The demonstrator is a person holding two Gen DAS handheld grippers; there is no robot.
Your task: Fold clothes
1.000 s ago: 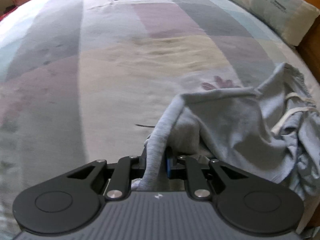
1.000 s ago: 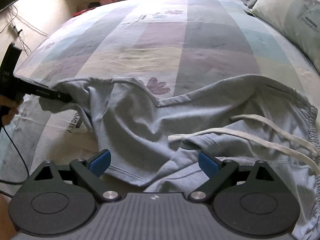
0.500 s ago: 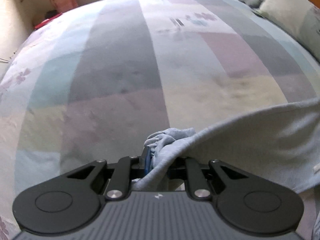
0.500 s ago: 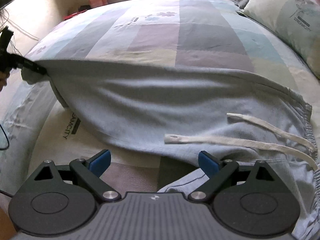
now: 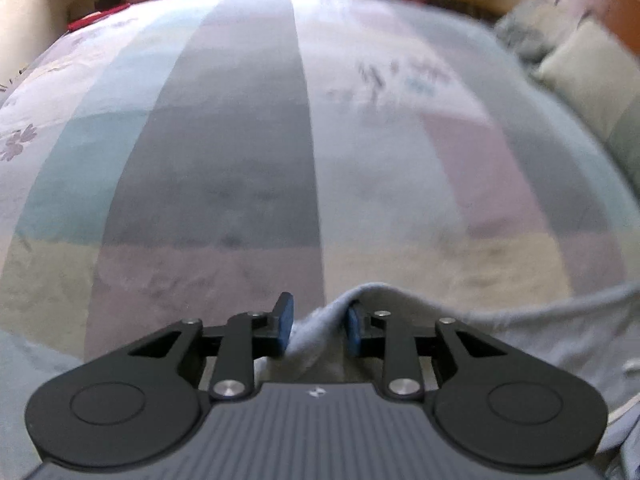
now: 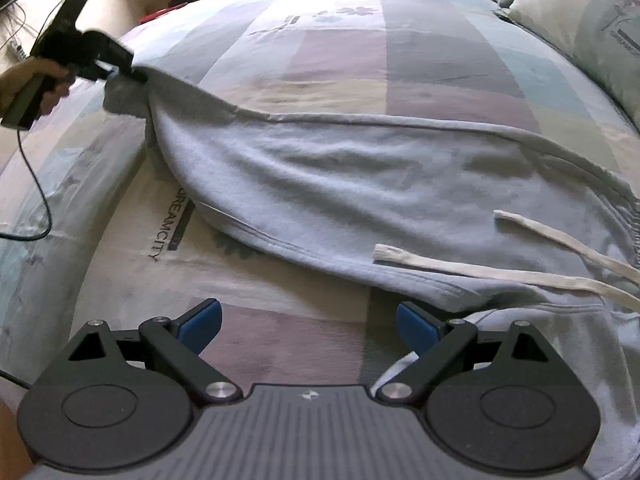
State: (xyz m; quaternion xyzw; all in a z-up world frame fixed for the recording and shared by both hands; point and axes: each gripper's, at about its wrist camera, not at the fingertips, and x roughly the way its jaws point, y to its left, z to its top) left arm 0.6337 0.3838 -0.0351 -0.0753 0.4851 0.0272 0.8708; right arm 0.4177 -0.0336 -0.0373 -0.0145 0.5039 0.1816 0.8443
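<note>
While the grey sweatpants (image 6: pixel 328 184) lie stretched across the patchwork bedspread (image 6: pixel 340 52), one leg end is lifted at the far left of the right wrist view, where the left gripper (image 6: pixel 120 68) meets it; the person's hand (image 6: pixel 28 84) grips that tool's handle, and a black cable (image 6: pixel 36 184) trails down from it over the bed's edge; in the left wrist view the left gripper (image 5: pixel 318 328) has its blue-padded fingers (image 5: pixel 285 328) partly apart, having just been opening, with a fold of the grey fabric (image 5: pixel 324 324) still between them; the cloth rests against the right-hand pad, while a narrow gap shows beside the left-hand one, so the pads no longer pinch it; from there the fabric runs off to the right of that view, which is blurred; the right gripper (image 6: pixel 308 324) hovers over the near part of the bed with its fingers (image 6: pixel 200 324) wide apart and nothing between them; its right-hand finger sits just above the near edge of the sweatpants; two pale drawstrings (image 6: pixel 480 270) lie loose on the cloth near the elastic waistband (image 6: pixel 630 208) at the right; a pillow (image 6: pixel 580 20) rests at the far right of the bed.
</note>
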